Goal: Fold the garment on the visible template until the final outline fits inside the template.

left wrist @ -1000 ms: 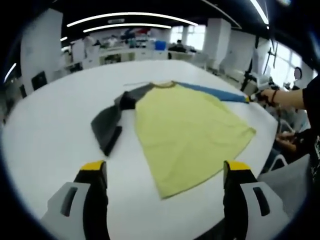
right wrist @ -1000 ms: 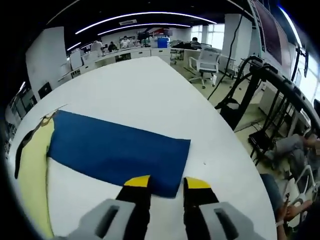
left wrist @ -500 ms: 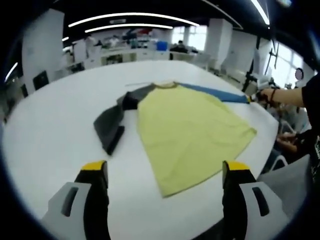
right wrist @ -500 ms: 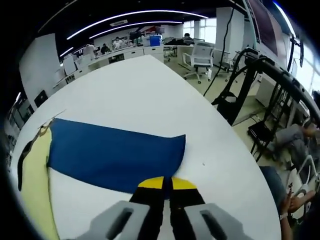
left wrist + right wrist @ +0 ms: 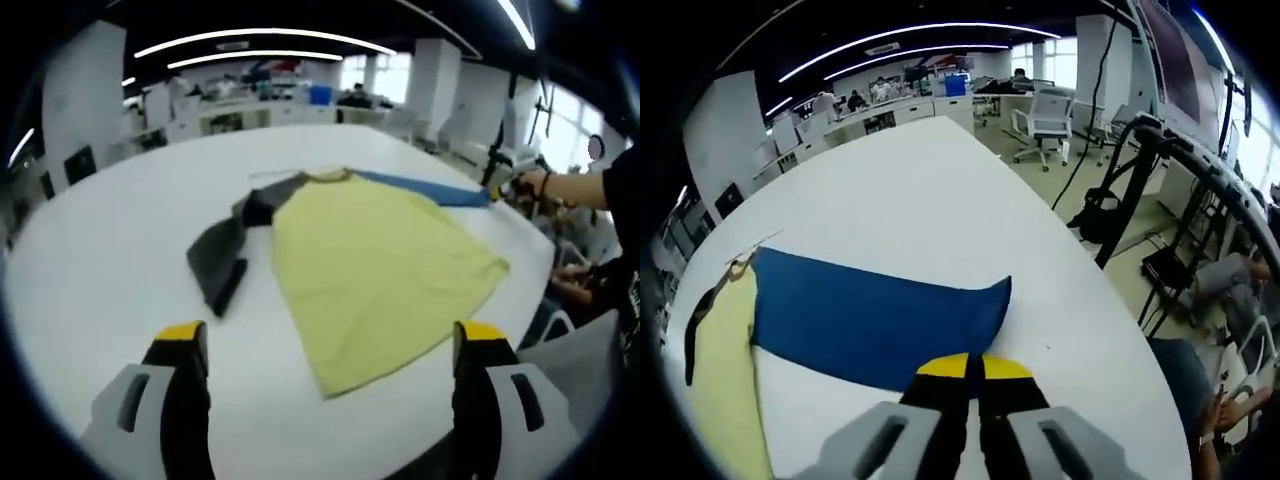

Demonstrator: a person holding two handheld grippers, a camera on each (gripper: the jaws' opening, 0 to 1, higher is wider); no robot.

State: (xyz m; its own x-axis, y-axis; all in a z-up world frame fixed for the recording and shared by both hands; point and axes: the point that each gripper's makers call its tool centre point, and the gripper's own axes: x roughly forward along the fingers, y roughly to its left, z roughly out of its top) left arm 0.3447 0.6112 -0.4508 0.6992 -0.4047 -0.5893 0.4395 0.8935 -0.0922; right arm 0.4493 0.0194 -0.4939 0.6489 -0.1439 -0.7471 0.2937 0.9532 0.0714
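Blue sleeve cuff pinched by the right tongs; left tongs held spread and clear of the cloth.

In the left gripper view the left gripper is seen with jaws wide apart, nothing between them; the garment lies flat on the white table just ahead, its dark grey sleeve bunched ahead of the left jaw, its yellow hem between the two tips; in the right gripper view the right gripper is pressed together on the near edge of the blue sleeve, which stretches away ahead and to the left. No template outline can be made out; a thin pinch could slip if pulled hard; the whole shirt could be dragged askew, since the body is held down by nothing.
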